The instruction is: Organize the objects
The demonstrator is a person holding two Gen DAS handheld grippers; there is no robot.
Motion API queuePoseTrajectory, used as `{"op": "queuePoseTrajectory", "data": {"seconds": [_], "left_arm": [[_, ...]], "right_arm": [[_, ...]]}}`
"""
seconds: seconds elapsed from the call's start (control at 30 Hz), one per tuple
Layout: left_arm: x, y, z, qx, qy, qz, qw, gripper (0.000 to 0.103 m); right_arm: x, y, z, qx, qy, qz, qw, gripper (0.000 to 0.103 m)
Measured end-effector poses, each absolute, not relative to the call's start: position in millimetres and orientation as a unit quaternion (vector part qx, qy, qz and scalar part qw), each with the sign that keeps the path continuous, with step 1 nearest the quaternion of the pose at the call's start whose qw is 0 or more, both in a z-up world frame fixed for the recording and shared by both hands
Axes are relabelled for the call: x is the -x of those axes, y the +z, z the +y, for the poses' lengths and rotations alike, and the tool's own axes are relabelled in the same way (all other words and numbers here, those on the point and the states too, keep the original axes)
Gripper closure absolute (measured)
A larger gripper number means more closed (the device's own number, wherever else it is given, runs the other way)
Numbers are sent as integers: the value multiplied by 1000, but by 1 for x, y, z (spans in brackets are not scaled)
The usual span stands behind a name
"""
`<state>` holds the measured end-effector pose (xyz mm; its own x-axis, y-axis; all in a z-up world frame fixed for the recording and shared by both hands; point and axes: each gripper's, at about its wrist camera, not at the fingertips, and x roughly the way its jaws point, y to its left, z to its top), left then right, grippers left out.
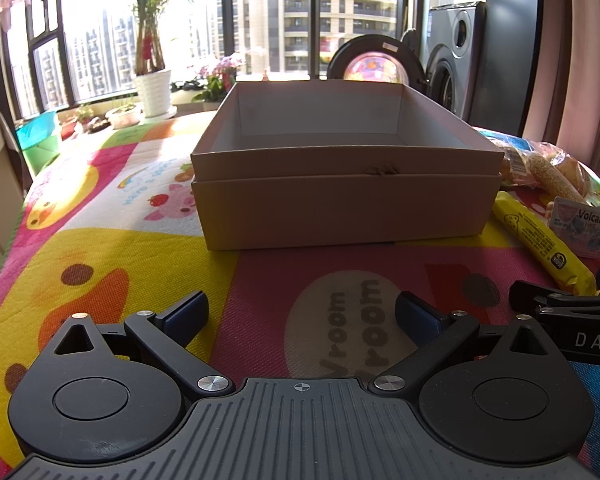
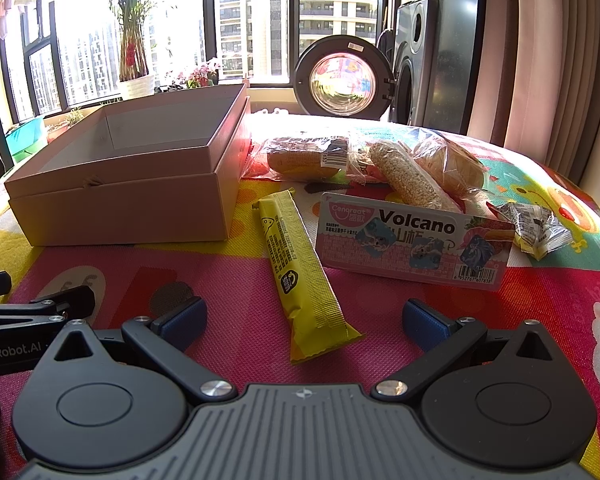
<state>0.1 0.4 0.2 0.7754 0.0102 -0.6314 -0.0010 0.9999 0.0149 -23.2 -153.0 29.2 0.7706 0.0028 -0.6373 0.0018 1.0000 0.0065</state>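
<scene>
An open, empty cardboard box stands on the colourful mat; it also shows in the right wrist view at the left. My left gripper is open and empty, a little in front of the box. My right gripper is open and empty, with the near end of a yellow snack bar lying between its fingers. Behind the bar stands a pink "Volcano" pack, with bagged bread and a sesame stick and a small crumpled wrapper beyond. The bar and the pack also show in the left wrist view.
The colourful play mat covers the table. The other gripper shows at the right edge of the left wrist view and the left edge of the right wrist view. Potted plants, windows and washing machines stand beyond the table.
</scene>
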Motion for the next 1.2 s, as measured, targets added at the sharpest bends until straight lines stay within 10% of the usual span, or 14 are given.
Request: {"op": "queuePoseTrajectory", "data": {"seconds": [1.2], "left_arm": [[2,0,0,-10,4,335,942,1]], "right_arm": [[20,38,-154,9,22,379,925,0]]}}
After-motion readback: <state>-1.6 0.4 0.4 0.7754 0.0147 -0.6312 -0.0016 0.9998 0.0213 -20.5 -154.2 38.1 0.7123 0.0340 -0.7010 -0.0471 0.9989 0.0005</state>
